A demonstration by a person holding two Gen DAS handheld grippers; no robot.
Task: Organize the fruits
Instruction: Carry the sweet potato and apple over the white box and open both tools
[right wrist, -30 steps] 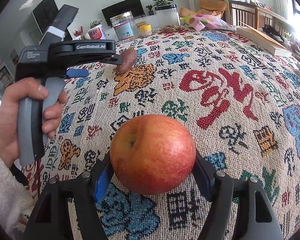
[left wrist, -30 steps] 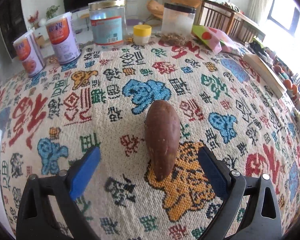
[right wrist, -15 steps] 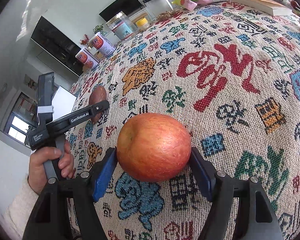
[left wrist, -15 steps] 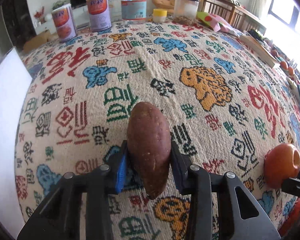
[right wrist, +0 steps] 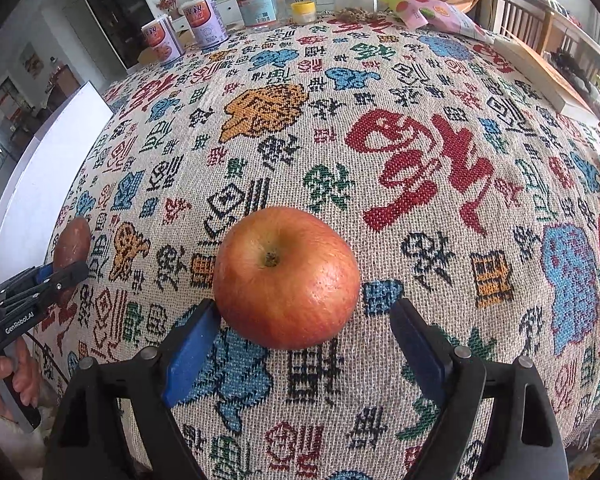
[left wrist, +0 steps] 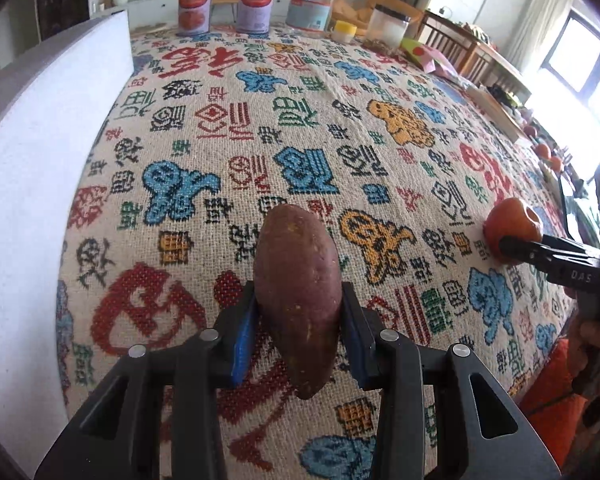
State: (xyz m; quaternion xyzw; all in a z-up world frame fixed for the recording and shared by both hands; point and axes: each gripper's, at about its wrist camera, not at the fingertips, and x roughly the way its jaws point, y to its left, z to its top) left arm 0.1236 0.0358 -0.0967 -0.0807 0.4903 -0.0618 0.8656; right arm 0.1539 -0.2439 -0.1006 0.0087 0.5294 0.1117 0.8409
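A reddish-brown sweet potato hangs over the patterned tablecloth, and my left gripper is shut on it, blue pads pressing both sides. The right wrist view has the same sweet potato at the far left, in the left gripper. A red apple rests stem-up on the cloth between the fingers of my right gripper. Its jaws are opening, with a gap at the right pad. From the left wrist view the apple lies at the right edge by the right gripper.
A white board stands along the table's left side. Two cans, a glass jar and a small yellow-lidded pot line the far edge. A snack bag and a book lie at the far right.
My left gripper shut on the sweet potato, lifted it and carried it toward the table's near left, beside the white board. The right jaws widened off the apple, which now rests on the cloth.
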